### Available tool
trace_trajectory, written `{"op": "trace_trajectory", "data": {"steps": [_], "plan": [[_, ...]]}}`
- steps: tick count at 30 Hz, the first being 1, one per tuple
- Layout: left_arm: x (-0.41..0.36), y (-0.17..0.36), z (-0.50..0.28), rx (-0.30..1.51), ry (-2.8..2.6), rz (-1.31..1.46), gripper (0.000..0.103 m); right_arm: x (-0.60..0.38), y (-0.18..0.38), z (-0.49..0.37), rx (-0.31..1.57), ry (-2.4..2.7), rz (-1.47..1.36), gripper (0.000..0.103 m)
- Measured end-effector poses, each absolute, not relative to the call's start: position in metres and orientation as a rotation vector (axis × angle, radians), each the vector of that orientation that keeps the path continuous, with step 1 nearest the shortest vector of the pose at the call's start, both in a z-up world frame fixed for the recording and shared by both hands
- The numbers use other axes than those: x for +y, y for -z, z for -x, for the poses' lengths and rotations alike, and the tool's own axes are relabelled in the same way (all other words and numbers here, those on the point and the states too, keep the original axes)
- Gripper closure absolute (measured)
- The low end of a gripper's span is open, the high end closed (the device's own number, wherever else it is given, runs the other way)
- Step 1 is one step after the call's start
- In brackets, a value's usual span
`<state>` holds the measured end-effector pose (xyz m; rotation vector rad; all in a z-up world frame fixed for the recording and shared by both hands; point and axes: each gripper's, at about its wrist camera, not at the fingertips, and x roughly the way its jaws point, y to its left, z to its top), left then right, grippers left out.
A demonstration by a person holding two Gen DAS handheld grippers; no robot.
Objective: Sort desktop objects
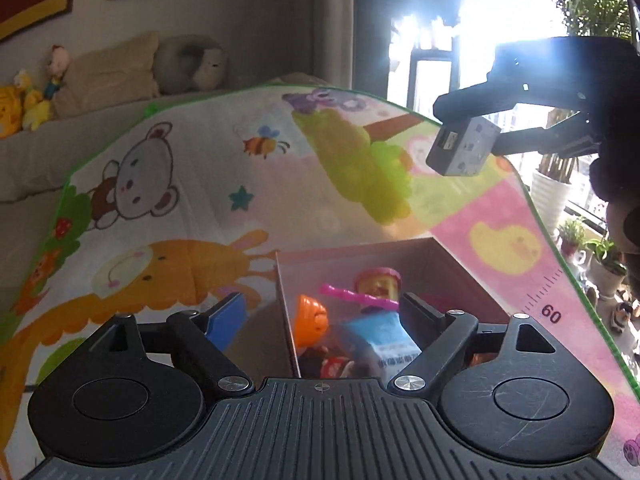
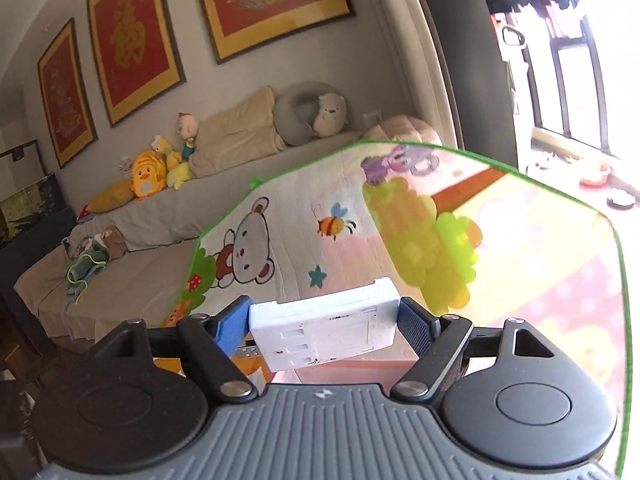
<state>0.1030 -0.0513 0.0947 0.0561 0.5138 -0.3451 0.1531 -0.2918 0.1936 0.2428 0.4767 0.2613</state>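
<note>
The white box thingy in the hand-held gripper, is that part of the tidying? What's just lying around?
Part of the job:
- white plastic box, clamped in the right hand-held gripper
- cardboard box holding toys
- left hand-held gripper, open over it

Just lying about:
- plush toys
- pillow
- framed pictures

Mat (image 1: 192,184): white, pink and yellow panels, green border, printed with grey bear, striped orange bee, teal star, lime-green tree. Box (image 1: 448,264): brown cardboard, lower centre. Within it: orange toy (image 1: 310,320), magenta stick (image 1: 356,296), blue-and-white tube (image 1: 384,340). Right gripper (image 2: 324,326): black, one blue pad, one dark pad, holding white block (image 2: 324,330). Wall pictures (image 2: 132,48), upper left: red, gold frames.
</note>
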Motion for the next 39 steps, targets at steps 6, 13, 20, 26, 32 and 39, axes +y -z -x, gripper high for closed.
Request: {"op": "trace_trajectory", "data": {"steps": [6,13,20,26,32,39], "plan": [[-0.007,-0.073,-0.038,0.536,0.306,-0.068,0.004,-0.293,-0.141,-0.176,0.588,-0.220,-0.271,0.017],[0.040,-0.043,-0.001,0.591,0.120,-0.125,0.002,-0.278,-0.162,-0.137,0.511,-0.240,-0.211,0.005],[0.093,-0.034,0.002,0.653,-0.067,-0.042,0.001,-0.176,-0.136,-0.101,0.572,-0.496,0.012,0.000],[0.125,-0.036,0.006,0.652,-0.177,-0.013,0.001,-0.081,-0.068,-0.079,0.707,-0.655,0.203,0.021],[0.134,-0.037,-0.001,0.653,-0.217,0.003,0.001,-0.052,-0.039,-0.089,0.797,-0.696,0.153,0.022],[0.127,-0.041,-0.024,0.638,-0.153,0.043,0.001,-0.061,-0.030,-0.085,0.845,-0.688,0.182,0.064]]}}
